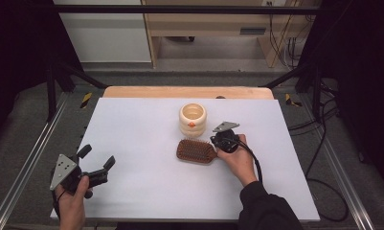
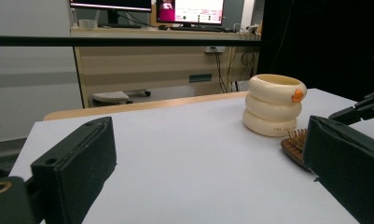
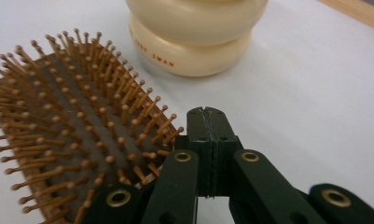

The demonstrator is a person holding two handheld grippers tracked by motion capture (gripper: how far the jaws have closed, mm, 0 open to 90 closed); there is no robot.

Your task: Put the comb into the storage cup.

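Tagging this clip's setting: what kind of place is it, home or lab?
Most likely a lab or office recording bay, not a home. A white table sits inside a black metal frame, cables trail across the grey floor, and monitors stand on a wooden desk behind.

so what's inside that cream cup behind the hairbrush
From above, the cream cup looks empty: just its pale inner wall and part of the floor, nothing sticking out. The near rim hides the front part of the floor. The hairbrush lies in front, bristles up.
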